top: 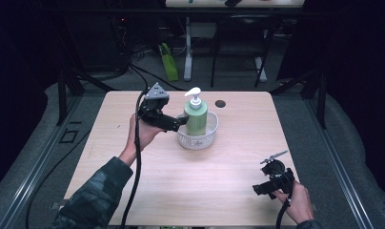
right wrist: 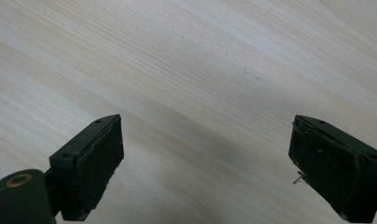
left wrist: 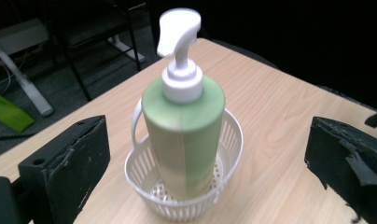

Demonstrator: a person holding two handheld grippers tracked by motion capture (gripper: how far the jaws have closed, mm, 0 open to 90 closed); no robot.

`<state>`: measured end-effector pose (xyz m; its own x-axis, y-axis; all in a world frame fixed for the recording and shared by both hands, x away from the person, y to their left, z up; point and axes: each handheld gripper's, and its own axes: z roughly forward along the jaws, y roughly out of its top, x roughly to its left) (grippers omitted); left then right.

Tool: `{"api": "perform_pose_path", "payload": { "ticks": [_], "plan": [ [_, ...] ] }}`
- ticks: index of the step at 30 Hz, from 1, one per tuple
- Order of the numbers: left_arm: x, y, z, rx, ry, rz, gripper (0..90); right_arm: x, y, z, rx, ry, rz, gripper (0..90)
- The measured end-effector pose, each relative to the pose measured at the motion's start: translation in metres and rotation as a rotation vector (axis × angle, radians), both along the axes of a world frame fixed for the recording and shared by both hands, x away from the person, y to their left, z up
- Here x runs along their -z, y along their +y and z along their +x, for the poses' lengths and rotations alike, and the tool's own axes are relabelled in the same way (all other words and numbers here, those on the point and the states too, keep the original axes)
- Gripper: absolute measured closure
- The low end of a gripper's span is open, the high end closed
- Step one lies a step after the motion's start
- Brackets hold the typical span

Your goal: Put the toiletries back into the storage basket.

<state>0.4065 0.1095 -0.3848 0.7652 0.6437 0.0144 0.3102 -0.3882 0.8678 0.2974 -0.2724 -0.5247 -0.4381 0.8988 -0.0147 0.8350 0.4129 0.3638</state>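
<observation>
High view: your left gripper [top: 181,121] sits just left of the green pump bottle [top: 196,118], which stands upright in the white slotted basket [top: 198,138] near the middle of the wooden table [top: 147,191]. From here you cannot tell whether its tips touch the bottle. Your right gripper [top: 264,187] rests low over the table's near right corner, well apart from the basket. A small dark disc [top: 220,103] lies on the table behind the basket.

Left gripper view: your jaws stand wide apart, one at each lower corner, with nothing pressed between them. The bottle [left wrist: 184,135] stands ahead of them, clear of both pads, its white pump head [left wrist: 177,32] pointing left. The basket [left wrist: 186,200] rings its base, with a loop handle [left wrist: 136,123] at its left side.

Right gripper view: your jaws are spread wide over bare table [right wrist: 191,74], holding nothing.
</observation>
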Motion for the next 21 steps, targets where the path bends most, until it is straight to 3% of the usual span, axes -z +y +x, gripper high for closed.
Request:
{"api": "perform_pose_path", "payload": {
  "ticks": [4,10,13,21],
  "plan": [
    [0.005,0.011,-0.013,-0.016,0.003,0.033,0.0,0.000,0.000,0.000,-0.003,-0.002,-0.005,9.8],
    [0.018,0.027,-0.038,-0.037,0.006,0.117,0.0,0.001,0.001,0.000,0.001,0.002,0.002,9.8],
    [0.026,0.035,-0.049,-0.057,0.012,0.132,0.0,0.000,0.000,0.000,-0.002,-0.009,-0.008,9.8],
    [0.055,0.056,-0.073,-0.091,0.084,0.138,0.0,-0.001,0.001,0.000,0.003,-0.011,-0.011,9.8]
  ]
}}
